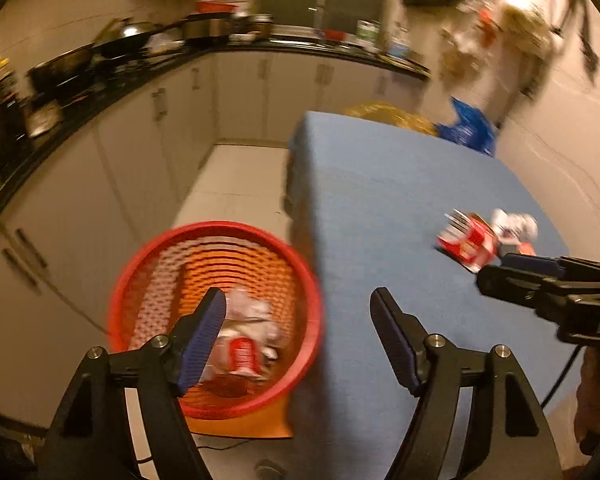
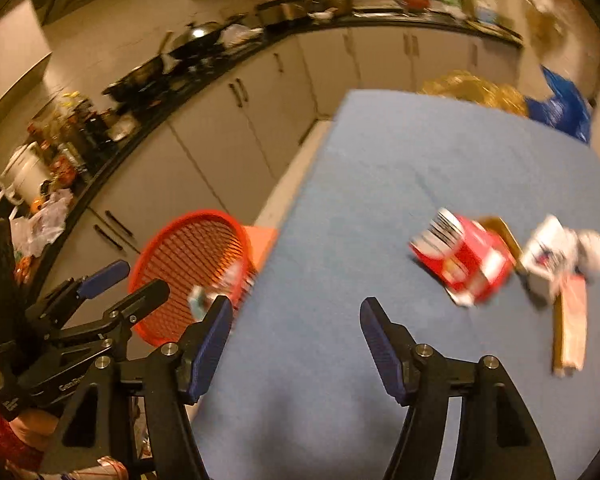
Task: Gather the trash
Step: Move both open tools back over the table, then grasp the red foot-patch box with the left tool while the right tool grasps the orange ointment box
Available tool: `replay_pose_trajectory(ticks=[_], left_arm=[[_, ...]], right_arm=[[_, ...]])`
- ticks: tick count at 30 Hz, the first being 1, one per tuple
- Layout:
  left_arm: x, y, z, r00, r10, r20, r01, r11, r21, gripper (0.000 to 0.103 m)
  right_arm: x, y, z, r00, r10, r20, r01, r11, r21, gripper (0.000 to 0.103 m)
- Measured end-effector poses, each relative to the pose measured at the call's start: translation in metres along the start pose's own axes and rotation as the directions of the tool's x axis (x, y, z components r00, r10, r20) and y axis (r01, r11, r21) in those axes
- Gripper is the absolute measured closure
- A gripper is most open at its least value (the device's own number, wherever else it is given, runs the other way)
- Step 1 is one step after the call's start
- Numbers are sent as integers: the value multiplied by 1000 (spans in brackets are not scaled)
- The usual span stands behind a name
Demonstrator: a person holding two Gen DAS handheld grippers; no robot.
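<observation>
The left hand-held gripper [image 1: 298,320] is wide open and holds nothing. It hangs over the left edge of the table [image 1: 400,184], which has a blue cloth on it. One of its blue fingers [image 1: 206,332] is above the red basket [image 1: 140,272].

The red basket stands on the floor, just beside the left side of the table. There is trash inside it: a white crumpled wrapper [image 1: 250,314] and a red and white packet [image 1: 242,354]. The basket sits on something orange [image 1: 240,426].

The right hand-held gripper [image 2: 296,330] is wide open too, and it holds nothing. It is over the near part of the table.

More trash lies on the right side of the table. A red box [image 2: 466,264] lies on its side. Just to the right of it is a white crumpled carton [image 2: 560,256], and a flat brown piece of card [image 2: 570,328] lies near them. They are bunched close together, but the pictures are too blurry to tell if they touch. From the left wrist view, the right hand-held gripper's tips are close to the red box [image 1: 470,242].

At the far end of the table there is a blue bag [image 1: 468,128] and something yellow [image 1: 388,116] behind the edge. A long dark counter with pots [image 1: 124,36] and bottles runs along the left and far walls, with white cupboards [image 1: 236,92] under it.
</observation>
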State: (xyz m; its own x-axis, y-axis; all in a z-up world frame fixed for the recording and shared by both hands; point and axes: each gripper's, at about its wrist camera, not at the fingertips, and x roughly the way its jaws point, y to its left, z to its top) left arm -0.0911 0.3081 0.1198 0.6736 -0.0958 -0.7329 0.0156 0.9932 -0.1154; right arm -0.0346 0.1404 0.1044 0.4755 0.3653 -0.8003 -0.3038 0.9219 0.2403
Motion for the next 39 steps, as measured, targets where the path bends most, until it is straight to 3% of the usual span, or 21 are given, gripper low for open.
replay_pose_trajectory(ticks=[12, 15, 22, 32, 36, 39], left_arm=[[27, -102, 11, 986, -149, -71, 159, 975, 155, 29], [35, -123, 14, 981, -171, -95, 185, 969, 165, 29], [51, -156, 22, 975, -188, -121, 206, 964, 165, 29], [83, -160, 49, 975, -150, -163, 172, 977, 127, 18], [104, -163, 69, 979, -132, -153, 152, 981, 124, 18], [119, -170, 81, 975, -152, -160, 173, 978, 121, 18]], right_arm=[[-53, -120, -41, 996, -90, 19, 81, 960, 269, 33], [-66, -152, -48, 986, -164, 14, 153, 946, 287, 33], [-66, -221, -43, 973, -227, -44, 229, 920, 317, 32], [-10, -239, -10, 964, -227, -142, 251, 951, 183, 32], [-2, -245, -10, 955, -233, -183, 264, 950, 167, 52], [-8, -250, -13, 967, -185, -175, 219, 957, 193, 52]])
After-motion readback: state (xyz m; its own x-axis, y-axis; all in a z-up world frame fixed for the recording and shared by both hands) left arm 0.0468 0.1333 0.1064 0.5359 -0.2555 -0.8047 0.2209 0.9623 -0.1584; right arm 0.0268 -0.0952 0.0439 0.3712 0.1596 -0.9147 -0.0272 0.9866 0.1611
